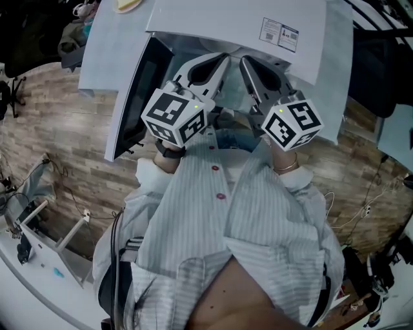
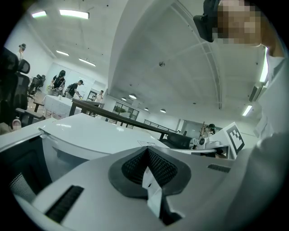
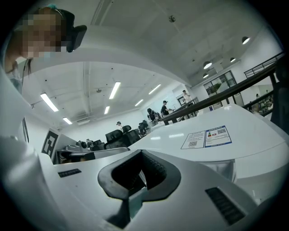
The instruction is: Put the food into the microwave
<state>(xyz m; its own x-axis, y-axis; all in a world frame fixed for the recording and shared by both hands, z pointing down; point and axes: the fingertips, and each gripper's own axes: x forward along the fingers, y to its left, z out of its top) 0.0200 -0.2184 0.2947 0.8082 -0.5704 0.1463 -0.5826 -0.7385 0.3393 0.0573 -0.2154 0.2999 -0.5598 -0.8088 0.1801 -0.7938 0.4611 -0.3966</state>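
Note:
The white microwave (image 1: 245, 22) stands in front of me, its door (image 1: 137, 97) swung open to the left. Its cavity is hidden behind my grippers. Both grippers are held side by side close to my chest and point at the microwave's front. The left gripper (image 1: 222, 61) is shut, and I see nothing between its pads (image 2: 146, 151). The right gripper (image 1: 245, 62) is shut too, with nothing visible in it (image 3: 140, 155). A yellowish piece of food (image 1: 127, 5) lies at the top edge of the head view, on the white surface beside the microwave.
A label (image 1: 279, 32) sits on the microwave's top. The floor is wood-patterned (image 1: 58, 116), with cables and white frames at the lower left (image 1: 39, 219). In the gripper views, people and desks (image 2: 67, 88) stand far off in a large room.

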